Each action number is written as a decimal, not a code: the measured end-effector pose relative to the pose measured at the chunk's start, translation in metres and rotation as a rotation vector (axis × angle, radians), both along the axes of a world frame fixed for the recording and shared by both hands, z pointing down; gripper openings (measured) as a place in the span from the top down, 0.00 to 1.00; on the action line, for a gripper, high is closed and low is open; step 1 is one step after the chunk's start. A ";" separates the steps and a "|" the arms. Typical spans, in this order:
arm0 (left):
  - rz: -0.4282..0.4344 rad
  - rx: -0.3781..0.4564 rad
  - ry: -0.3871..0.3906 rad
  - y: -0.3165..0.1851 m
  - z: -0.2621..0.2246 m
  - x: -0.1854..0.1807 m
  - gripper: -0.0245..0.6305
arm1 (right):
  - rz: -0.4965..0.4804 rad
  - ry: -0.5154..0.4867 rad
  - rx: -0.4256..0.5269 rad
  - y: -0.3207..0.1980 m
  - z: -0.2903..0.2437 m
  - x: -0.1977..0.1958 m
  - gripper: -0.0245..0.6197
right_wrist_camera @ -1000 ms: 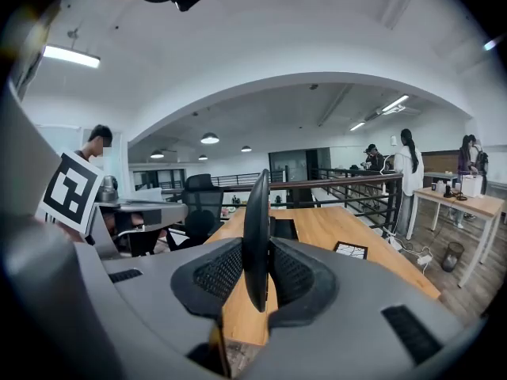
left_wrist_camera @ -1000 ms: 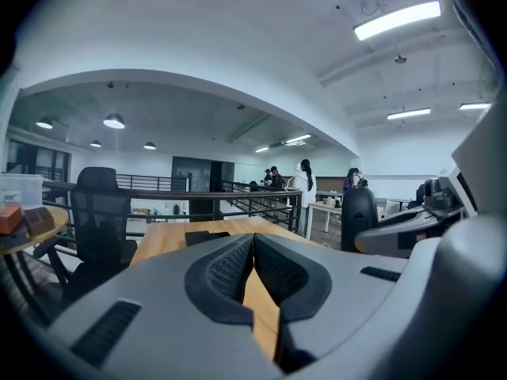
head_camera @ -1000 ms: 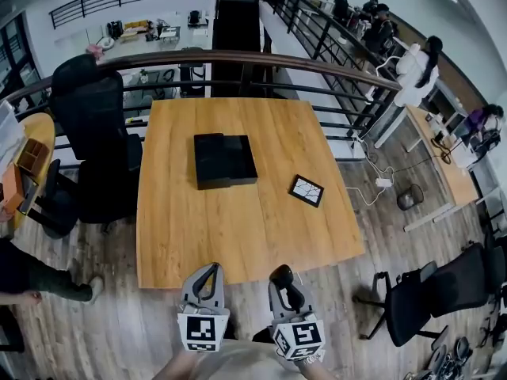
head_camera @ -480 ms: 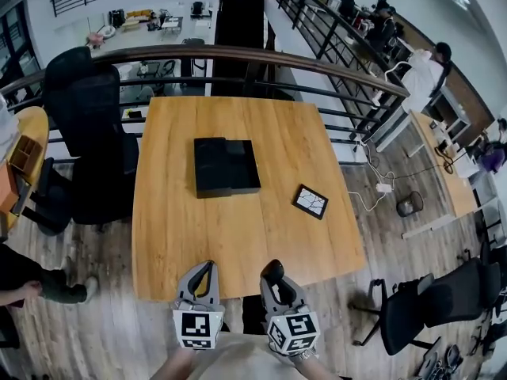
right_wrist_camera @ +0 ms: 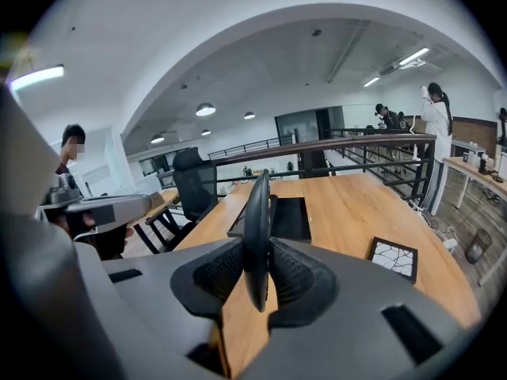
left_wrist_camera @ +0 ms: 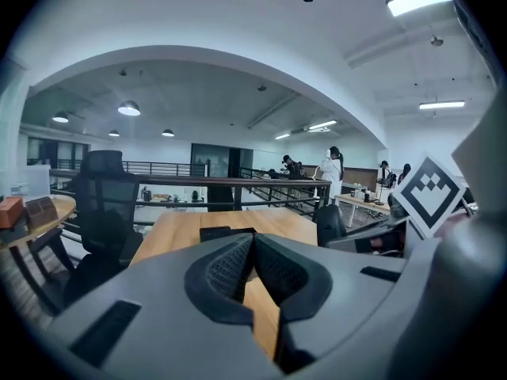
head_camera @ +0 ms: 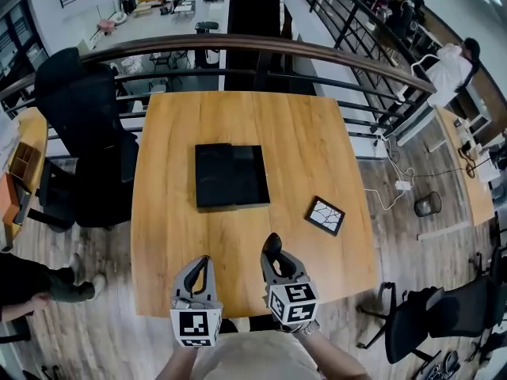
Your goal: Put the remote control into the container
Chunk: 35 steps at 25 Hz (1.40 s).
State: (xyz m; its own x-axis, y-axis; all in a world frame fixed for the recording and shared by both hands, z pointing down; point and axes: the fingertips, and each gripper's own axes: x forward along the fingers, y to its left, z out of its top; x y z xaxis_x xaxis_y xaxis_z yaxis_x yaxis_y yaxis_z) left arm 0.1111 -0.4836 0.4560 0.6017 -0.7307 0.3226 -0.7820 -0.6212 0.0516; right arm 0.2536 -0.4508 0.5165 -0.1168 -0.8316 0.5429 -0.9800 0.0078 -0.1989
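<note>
Head view: the left gripper (head_camera: pixel 201 264) and right gripper (head_camera: pixel 276 256) hang over the bench's (head_camera: pixel 166 212) near edge, apart from the black container (head_camera: pixel 230 176); left gripper view: jaws pressed together, empty; right gripper view: jaws pinch the black remote control (right_wrist_camera: pixel 256 236), held edge-on.

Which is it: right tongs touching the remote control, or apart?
Touching: the right gripper view shows the right tongs clamped on the remote control, one pad against each side.

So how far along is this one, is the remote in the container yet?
Pickup done: the right gripper is shut on the remote control, held edge-up over the table's near edge. Left to do: reach the black container mid-table and put it in. The left gripper is shut and empty.
</note>
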 end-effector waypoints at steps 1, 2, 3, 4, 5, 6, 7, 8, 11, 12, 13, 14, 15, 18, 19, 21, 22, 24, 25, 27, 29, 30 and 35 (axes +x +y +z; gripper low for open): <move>-0.002 -0.015 -0.009 -0.010 0.004 0.008 0.94 | -0.008 0.001 -0.016 -0.017 0.006 0.009 0.79; -0.002 -0.028 -0.016 -0.020 0.007 0.016 0.94 | -0.020 0.004 -0.032 -0.035 0.014 0.017 0.79; 0.002 -0.035 -0.021 -0.031 0.011 0.025 0.94 | -0.032 0.010 -0.049 -0.054 0.023 0.024 0.79; 0.006 -0.035 -0.024 -0.042 0.015 0.032 0.94 | -0.044 0.014 -0.068 -0.073 0.033 0.031 0.79; 0.010 -0.031 -0.021 -0.054 0.018 0.039 0.94 | -0.053 0.014 -0.087 -0.093 0.045 0.036 0.79; 0.010 -0.023 -0.013 -0.065 0.022 0.045 0.94 | -0.058 0.009 -0.108 -0.111 0.056 0.040 0.79; 0.005 -0.020 -0.002 -0.075 0.025 0.052 0.94 | -0.061 0.003 -0.129 -0.129 0.066 0.045 0.79; -0.003 -0.025 0.009 -0.084 0.029 0.058 0.94 | -0.066 -0.002 -0.154 -0.145 0.076 0.050 0.79; -0.053 -0.069 0.051 -0.111 0.040 0.074 0.94 | -0.108 -0.013 -0.246 -0.189 0.106 0.064 0.79; -0.070 -0.075 0.063 -0.119 0.043 0.078 0.94 | -0.124 -0.016 -0.278 -0.202 0.117 0.068 0.79; -0.079 -0.077 0.063 -0.127 0.046 0.081 0.94 | -0.134 -0.020 -0.308 -0.215 0.127 0.072 0.79; -0.083 -0.077 0.058 -0.132 0.050 0.083 0.94 | -0.138 -0.027 -0.334 -0.226 0.137 0.075 0.79; -0.085 -0.079 0.053 -0.136 0.053 0.084 0.94 | -0.139 -0.039 -0.358 -0.236 0.146 0.077 0.79; -0.078 -0.093 0.042 -0.143 0.064 0.089 0.94 | -0.141 -0.127 -0.421 -0.261 0.170 0.077 0.79; -0.073 -0.095 0.039 -0.145 0.067 0.091 0.94 | -0.143 -0.163 -0.444 -0.267 0.179 0.077 0.79; -0.061 -0.103 0.021 -0.146 0.074 0.094 0.94 | -0.152 -0.200 -0.500 -0.274 0.197 0.078 0.79; -0.060 -0.115 0.009 -0.146 0.079 0.094 0.94 | -0.160 -0.199 -0.530 -0.276 0.207 0.080 0.79; -0.076 -0.146 0.004 -0.147 0.089 0.093 0.94 | -0.172 -0.180 -0.571 -0.280 0.221 0.083 0.79; -0.085 -0.159 0.004 -0.148 0.093 0.093 0.94 | -0.171 -0.167 -0.576 -0.282 0.225 0.086 0.79; -0.096 -0.174 0.002 -0.150 0.102 0.092 0.94 | -0.163 -0.136 -0.571 -0.288 0.227 0.089 0.79; -0.098 -0.177 -0.004 -0.152 0.107 0.092 0.94 | -0.165 -0.116 -0.572 -0.290 0.229 0.089 0.79; -0.093 -0.174 -0.009 -0.152 0.108 0.093 0.94 | -0.167 -0.113 -0.573 -0.290 0.230 0.088 0.79; -0.081 -0.148 0.003 -0.154 0.103 0.100 0.94 | -0.153 -0.109 -0.556 -0.284 0.226 0.091 0.79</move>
State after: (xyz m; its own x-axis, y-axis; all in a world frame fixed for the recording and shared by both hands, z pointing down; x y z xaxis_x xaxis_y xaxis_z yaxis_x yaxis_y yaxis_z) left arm 0.2110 -0.6376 0.5590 0.5443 -0.7212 0.4285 -0.8286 -0.5419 0.1404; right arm 0.3447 -0.7352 0.7426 -0.2930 -0.3944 0.8710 -0.9495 0.0132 -0.3135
